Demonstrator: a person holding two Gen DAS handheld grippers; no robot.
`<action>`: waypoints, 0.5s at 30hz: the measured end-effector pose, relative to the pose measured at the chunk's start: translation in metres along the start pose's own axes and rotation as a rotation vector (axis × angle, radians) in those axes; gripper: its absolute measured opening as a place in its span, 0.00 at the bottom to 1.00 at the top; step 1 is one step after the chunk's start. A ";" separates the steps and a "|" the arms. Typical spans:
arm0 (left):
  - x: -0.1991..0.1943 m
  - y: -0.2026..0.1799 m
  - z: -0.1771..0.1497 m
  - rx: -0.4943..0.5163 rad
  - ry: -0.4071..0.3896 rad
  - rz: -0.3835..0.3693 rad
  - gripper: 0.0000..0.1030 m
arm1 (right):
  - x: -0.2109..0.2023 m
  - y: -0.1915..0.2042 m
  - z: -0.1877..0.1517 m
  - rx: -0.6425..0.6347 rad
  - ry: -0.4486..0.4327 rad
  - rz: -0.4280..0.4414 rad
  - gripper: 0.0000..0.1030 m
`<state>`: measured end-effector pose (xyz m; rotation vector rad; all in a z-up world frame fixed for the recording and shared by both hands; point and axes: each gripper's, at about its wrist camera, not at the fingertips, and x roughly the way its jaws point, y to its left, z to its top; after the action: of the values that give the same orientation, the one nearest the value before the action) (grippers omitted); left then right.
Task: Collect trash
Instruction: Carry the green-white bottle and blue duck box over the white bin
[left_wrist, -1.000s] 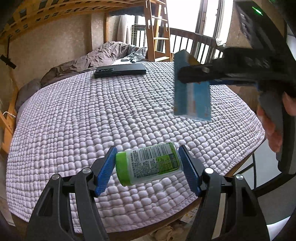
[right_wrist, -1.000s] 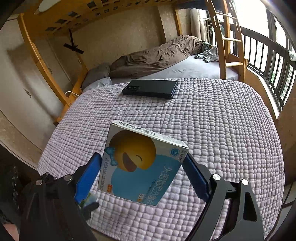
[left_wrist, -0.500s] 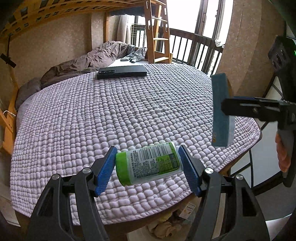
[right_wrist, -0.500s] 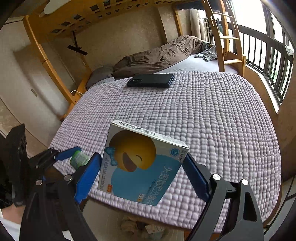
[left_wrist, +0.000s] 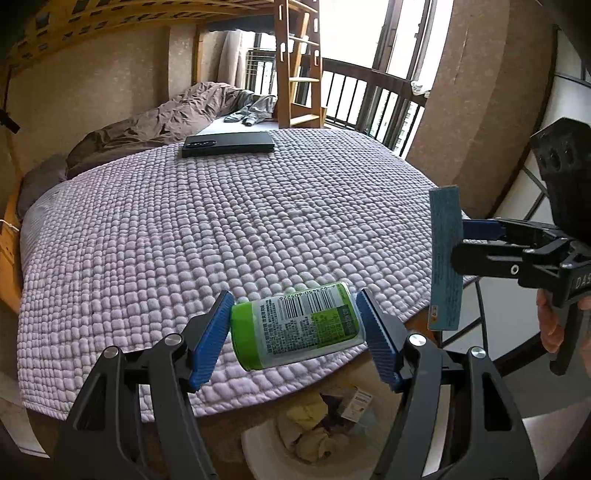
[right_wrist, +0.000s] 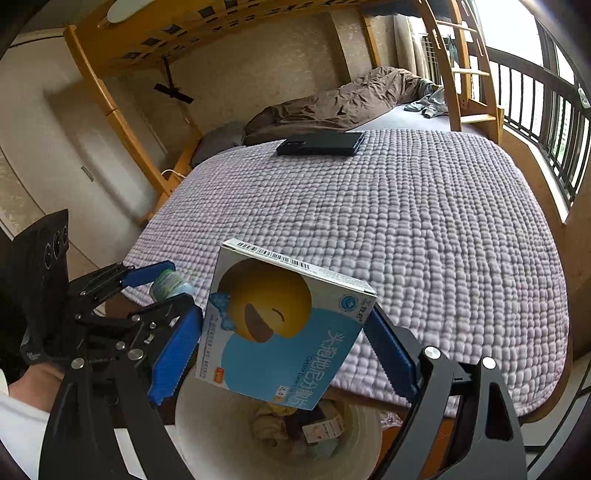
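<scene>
Holding: each gripper pinches one piece of trash above the near edge of the bed.
Left gripper (left_wrist: 295, 328): blue pads pressed against the two ends of the green bottle (left_wrist: 295, 326).
Green bottle axis: long axis runs left to right between the pads, green cap end at the left, base at the right and tilted slightly up; the barcode label faces the camera.
Green bottle place: held in the air over the near hem of the purple quilt (left_wrist: 221, 229), with the white bin (left_wrist: 266, 450) below and just nearer.
Right gripper (right_wrist: 286, 332): pads clamped on the left and right edges of the flat box (right_wrist: 280, 328).
Flat box axis: broad printed face (yellow laughing face on blue) towards the camera, the barcode edge on top sloping down to the right; in the left wrist view it shows edge-on as a tall thin slab (left_wrist: 445, 258).
Flat box place: held right over the open mouth of the white bin (right_wrist: 207, 432), at the near edge of the purple quilt (right_wrist: 424, 229).
Gripper to gripper: the left gripper (right_wrist: 166, 286) sits to the left of the box and a little farther away, apart from it.
Bin contents: crumpled yellowish paper and a small carton.
Far side of bed: a dark phone (left_wrist: 229, 144) lies flat on the quilt.
</scene>
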<state>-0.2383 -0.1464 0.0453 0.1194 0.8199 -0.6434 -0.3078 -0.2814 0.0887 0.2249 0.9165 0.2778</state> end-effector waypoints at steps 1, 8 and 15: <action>-0.003 -0.001 -0.002 0.005 0.001 -0.004 0.67 | -0.001 0.000 -0.003 0.000 0.004 0.002 0.84; -0.013 -0.005 -0.016 0.023 0.026 -0.047 0.67 | -0.005 0.005 -0.022 0.000 0.030 0.032 0.84; -0.019 -0.012 -0.030 0.049 0.060 -0.086 0.67 | -0.006 0.009 -0.039 -0.007 0.074 0.060 0.84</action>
<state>-0.2738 -0.1368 0.0401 0.1494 0.8713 -0.7437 -0.3442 -0.2717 0.0726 0.2375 0.9827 0.3468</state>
